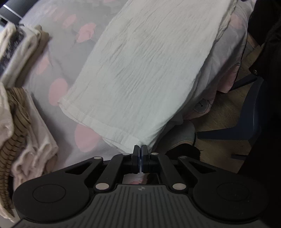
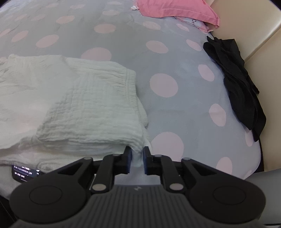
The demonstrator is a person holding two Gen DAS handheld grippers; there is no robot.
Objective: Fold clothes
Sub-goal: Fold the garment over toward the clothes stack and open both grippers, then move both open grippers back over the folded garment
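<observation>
A white crinkled garment (image 1: 145,73) lies on a grey bedspread with pink dots (image 1: 70,57). In the left wrist view my left gripper (image 1: 140,149) is shut on the garment's near hemmed corner. In the right wrist view the same white garment (image 2: 84,105) lies partly folded over itself on the left. My right gripper (image 2: 137,152) is shut on a bunched corner of it, cloth filling the gap between the pads.
A pile of beige and striped clothes (image 1: 19,108) lies at the left. A black garment (image 2: 237,84) lies along the bed's right edge. A pink pillow (image 2: 175,8) is at the far end. A phone (image 2: 24,172) lies by the garment. A blue chair (image 1: 249,122) stands on the wood floor.
</observation>
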